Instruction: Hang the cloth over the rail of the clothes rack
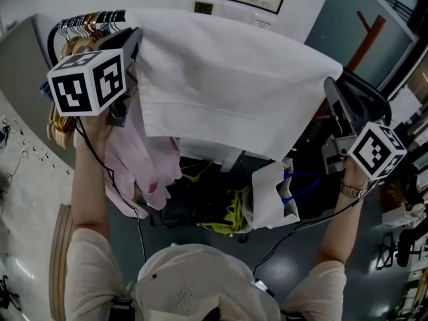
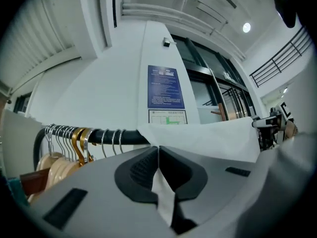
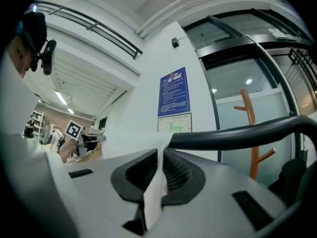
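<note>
You hold two grippers and one cloth. On your left, the left gripper (image 1: 132, 44) is pressed together on the cloth's (image 1: 227, 79) left edge; the left gripper view shows a white strip pinched between its pads (image 2: 143, 170). Just left of it a pack of hangers (image 1: 79, 27) crowds the rail (image 2: 124, 135). Two gold hooks (image 2: 81, 144) stand among silver ones packed too tight to count, and three more silver hooks sit apart from them, near the cloth. That leaves only a short bare stretch of rail between the nearest hook and the cloth's left edge. One pink garment (image 1: 144, 159) hangs below your left gripper, touching the cloth's lower hem. The cloth lies spread over the rail between your grippers. Its near hem hangs toward you and slopes lower at the right. Below the hem sit one white bag (image 1: 267, 196) with blue handles and a yellow-green bundle (image 1: 231, 216). On your right, the right gripper (image 1: 332, 89) is also closed on the cloth, with a fold of it between its pads (image 3: 171, 175). In the right gripper view the rail runs bare from the cloth's right edge to its far bend, so there is more free rail on that side. One brown coat stand (image 3: 250, 128) stands behind it.
</note>
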